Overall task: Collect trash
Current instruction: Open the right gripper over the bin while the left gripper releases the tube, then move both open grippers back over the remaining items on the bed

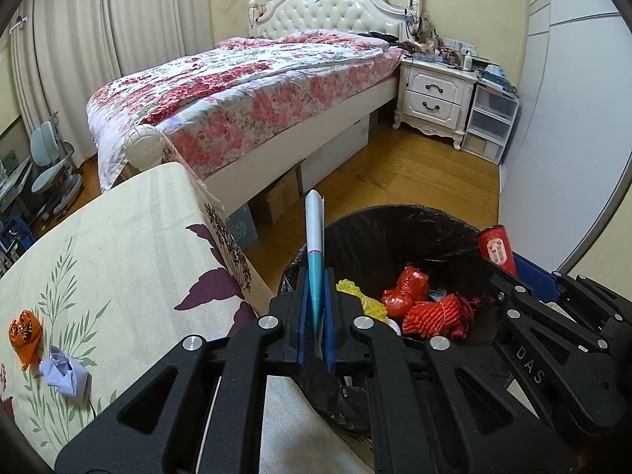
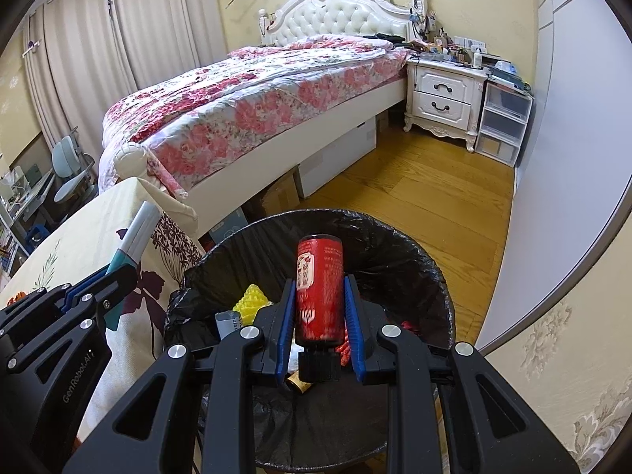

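My left gripper [image 1: 315, 276] is shut on a flat white and teal tube [image 1: 315, 245], held upright over the left rim of the black-lined trash bin [image 1: 399, 221]. My right gripper [image 2: 319, 288] is shut on a red bottle with a black cap [image 2: 319, 288], cap toward me, held above the bin's opening [image 2: 395, 245]. The bottle [image 1: 497, 249] and right gripper also show at the right of the left wrist view. The bin holds red crumpled wrappers [image 1: 410, 288], red netting [image 1: 434, 314] and yellow foam [image 1: 361, 300]. An orange wrapper [image 1: 24, 335] and lilac paper [image 1: 65, 371] lie on the table.
The table with a floral cloth [image 1: 130, 245] stands left of the bin. A bed [image 1: 245, 94] with a flowered quilt is beyond, cardboard boxes [image 1: 276, 197] under it. A white nightstand [image 1: 434, 94] and plastic drawers [image 1: 489, 122] stand at the far right on the wooden floor [image 1: 414, 170].
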The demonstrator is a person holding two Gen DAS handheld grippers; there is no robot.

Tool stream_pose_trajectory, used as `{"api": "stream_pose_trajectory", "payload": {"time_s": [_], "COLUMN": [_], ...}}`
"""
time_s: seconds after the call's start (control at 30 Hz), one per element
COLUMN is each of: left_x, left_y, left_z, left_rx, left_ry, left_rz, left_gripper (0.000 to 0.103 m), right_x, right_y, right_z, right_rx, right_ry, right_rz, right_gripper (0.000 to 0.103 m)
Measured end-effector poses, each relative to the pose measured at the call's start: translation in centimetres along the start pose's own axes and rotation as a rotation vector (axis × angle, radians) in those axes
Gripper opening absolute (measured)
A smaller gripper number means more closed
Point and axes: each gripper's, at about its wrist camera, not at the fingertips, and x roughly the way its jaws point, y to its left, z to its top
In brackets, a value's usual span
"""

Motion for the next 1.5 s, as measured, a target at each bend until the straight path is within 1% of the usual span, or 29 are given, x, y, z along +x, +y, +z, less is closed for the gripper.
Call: {"api": "stream_pose_trajectory", "payload": {"time_s": [0.03,0.07,0.1,0.17,0.23,0.27,0.33,0.37,0.4,0.43,0.5,0.57,0.67,0.73,0.93,1.1,1.23,1.5], "left_x": [0.0,-0.1,-0.2,-0.3,-0.4,-0.5,-0.8,-0.9,-1.0,-1.2,-1.8,-2.2,-3.0,-3.7,-6.1,-8.2,-9.9,-12.4], "left_y": [0.0,0.1,0.2,0.4,0.6,0.8,1.2,1.4,1.7,1.9,2.5,3.3,4.7,5.8,9.3,12.8,16.4,22.8], "left_z": [0.0,0.0,0.0,-0.1,-0.1,-0.1,-0.2,-0.3,-0.4,-0.6,-1.1,-1.5,-2.3,-2.9,-5.0,-7.0,-9.0,-12.8], "left_rx": [-0.001,-0.004,-0.007,-0.012,-0.016,-0.019,-0.025,-0.027,-0.028,-0.030,-0.034,-0.044,-0.070,-0.087,-0.140,-0.190,-0.248,-0.364], "left_ry": [0.001,-0.001,-0.005,-0.009,-0.008,-0.008,-0.008,-0.006,-0.004,-0.003,-0.006,-0.006,0.002,0.004,0.009,0.004,0.017,0.049], "left_rz": [0.001,0.004,0.008,0.012,0.021,0.027,0.030,0.036,0.048,0.069,0.098,0.109,0.139,0.153,0.200,0.257,0.326,0.428], "left_gripper": [0.021,0.033,0.041,0.044,0.052,0.059,0.062,0.065,0.070,0.072,0.074,0.075,0.079,0.079,0.080,0.080,0.080,0.081], "right_x": [0.0,-0.1,-0.2,-0.4,-0.5,-0.7,-0.9,-0.9,-1.0,-1.1,-1.2,-1.3,-1.5,-1.7,-2.6,-3.6,-4.3,-4.8], "right_y": [-0.1,-0.1,-0.2,-0.2,-0.2,-0.2,-0.1,0.0,0.1,0.2,0.5,0.9,1.4,1.9,4.6,8.2,11.5,18.5], "right_z": [0.0,0.0,0.0,0.0,0.0,0.0,-0.1,-0.2,-0.3,-0.4,-0.7,-0.9,-1.4,-1.6,-2.3,-2.9,-3.6,-5.7], "right_rx": [0.001,0.001,0.002,0.004,0.004,0.004,0.000,-0.003,-0.006,-0.009,-0.016,-0.024,-0.039,-0.044,-0.076,-0.129,-0.188,-0.308], "right_ry": [-0.001,-0.005,-0.009,-0.013,-0.017,-0.021,-0.025,-0.026,-0.028,-0.030,-0.028,-0.024,-0.021,-0.017,-0.012,-0.013,-0.009,0.025], "right_rz": [-0.004,-0.010,-0.014,-0.016,-0.023,-0.025,-0.030,-0.033,-0.035,-0.036,-0.035,-0.035,-0.034,-0.029,0.020,0.089,0.149,0.255], "right_gripper": [0.031,0.034,0.037,0.039,0.046,0.048,0.055,0.057,0.062,0.063,0.065,0.069,0.070,0.075,0.076,0.077,0.077,0.077]}}
